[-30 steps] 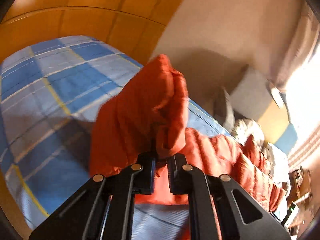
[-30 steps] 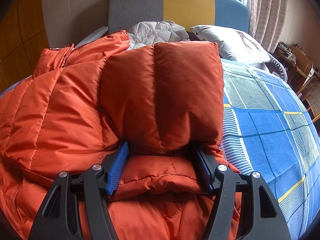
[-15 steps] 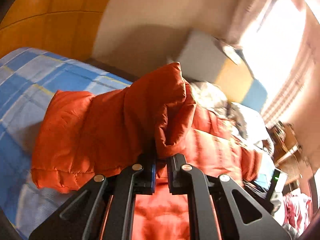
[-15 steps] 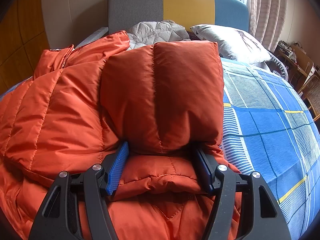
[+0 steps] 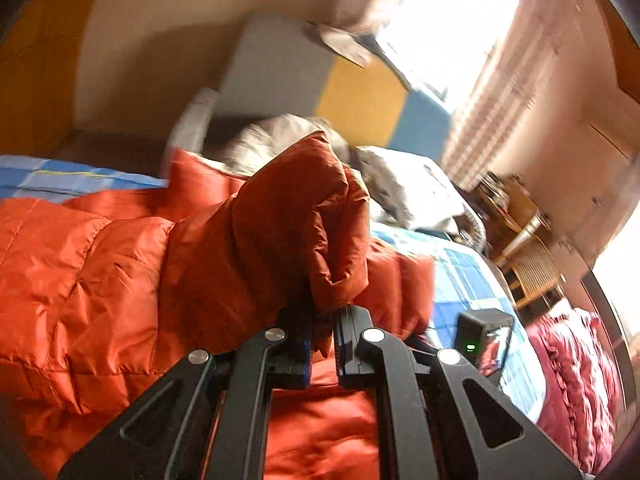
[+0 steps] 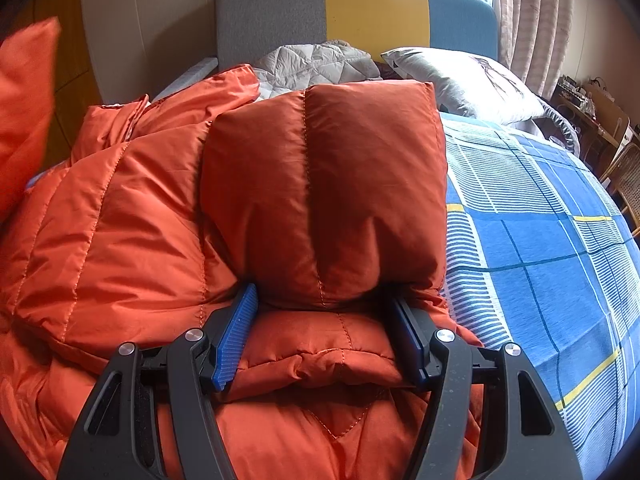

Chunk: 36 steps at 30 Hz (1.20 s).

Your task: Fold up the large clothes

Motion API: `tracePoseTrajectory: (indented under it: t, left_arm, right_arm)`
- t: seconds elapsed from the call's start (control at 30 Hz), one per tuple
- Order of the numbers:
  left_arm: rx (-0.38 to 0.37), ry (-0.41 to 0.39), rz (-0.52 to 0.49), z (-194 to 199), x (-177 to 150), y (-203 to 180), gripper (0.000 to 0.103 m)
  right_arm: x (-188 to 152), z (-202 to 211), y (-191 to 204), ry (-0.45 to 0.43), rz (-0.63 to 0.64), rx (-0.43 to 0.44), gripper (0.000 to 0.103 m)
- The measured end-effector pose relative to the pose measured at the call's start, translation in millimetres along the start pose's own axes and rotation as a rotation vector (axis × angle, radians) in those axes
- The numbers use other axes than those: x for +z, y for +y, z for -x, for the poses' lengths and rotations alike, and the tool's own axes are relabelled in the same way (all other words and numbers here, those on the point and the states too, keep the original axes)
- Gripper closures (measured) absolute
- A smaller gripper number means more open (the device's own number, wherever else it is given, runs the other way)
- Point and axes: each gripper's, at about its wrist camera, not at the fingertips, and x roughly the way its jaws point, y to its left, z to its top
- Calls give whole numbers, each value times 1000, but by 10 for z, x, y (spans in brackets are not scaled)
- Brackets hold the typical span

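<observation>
We see an orange quilted down jacket [image 6: 132, 216], puffy and glossy with stitched channels, spread in rumpled layers over the left part of a bed whose blue checked sheet [image 6: 552, 256] lies bare to the right; one padded panel of it [image 6: 324, 196] is folded over and stands up in a rounded block directly ahead of our right gripper [image 6: 324, 332]; that gripper's jaws stand wide, with its blue-padded fingers [image 6: 236, 336] on either side of the panel's lower edge and resting against the fabric below it, though whether they press it we cannot tell; in the left wrist view, our left gripper [image 5: 320, 344] has its jaws drawn narrow and pinches a bunched fold of the jacket [image 5: 288, 224], which rises in a crumpled peak just above the fingertips while the rest of the garment trails away to the left and beneath the gripper; beyond the jacket lie a grey quilted blanket [image 6: 316, 64] and a pale pillow [image 6: 460, 76] against a headboard [image 6: 360, 8] of grey, yellow and blue panels; the left view is blurred toward its edges.
</observation>
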Motion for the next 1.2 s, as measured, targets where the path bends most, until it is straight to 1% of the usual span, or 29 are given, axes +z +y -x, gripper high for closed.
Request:
tracePoseTrajectory:
  t: [0.07, 0.2, 0.37, 0.47, 0.53, 0.57, 0.63, 0.67, 0.7, 0.8, 0.87, 0.9, 0.97, 1.03, 1.13, 1.2]
  left_arm:
    - [-28, 28, -19, -156, -2, -153, 96]
    - [-70, 84, -50, -411, -55, -334, 96]
    - [-93, 143, -58, -654, -126, -362, 95]
    - [-104, 163, -55, -728, -176, -342, 86]
    - [-113, 163, -50, -735, -213, -330, 72]
    - [-116, 159, -50, -708, -221, -332, 70]
    - [-128, 150, -46, -642, -240, -308, 58]
    - [-133, 143, -45, -585, -242, -307, 54]
    - [-137, 129, -45, -512, -241, -310, 48]
    - [-152, 96, -36, -279, -222, -248, 45]
    - [-143, 50, 0, -9, -241, -103, 45]
    - [-125, 25, 20, 132, -273, -4, 45]
    - [-62, -20, 51, 393, -366, 218, 45]
    - [34, -53, 95, 649, -501, 516, 45]
    - [151, -82, 166, 933, -669, 977, 46]
    - [223, -94, 237, 1107, -739, 1330, 46]
  right_arm:
    - [5, -1, -9, -1, -5, 7, 39]
    - [10, -2, -35, -2, -10, 14, 39]
    - [11, -13, -42, -2, -9, 13, 39]
    - [11, -14, -48, -2, -11, 15, 39]
    - [9, -11, -49, -2, -9, 13, 39]
    - [9, -13, -52, -2, -9, 13, 39]
    - [8, -15, -57, -2, -9, 13, 39]
    - [9, -16, -56, -1, -9, 12, 39]
    - [6, -13, -56, -2, -8, 12, 39]
    - [-4, -15, -64, -1, -5, 9, 39]
    - [-5, -18, -63, 0, -4, 8, 39]
    - [-4, -15, -63, 0, -3, 6, 39]
    - [-3, -16, -71, 2, -1, 3, 39]
    - [-4, -14, -62, 3, 0, 2, 39]
    - [-5, -10, -55, 5, 4, -3, 39]
    - [-7, 3, -40, 8, 8, -7, 39]
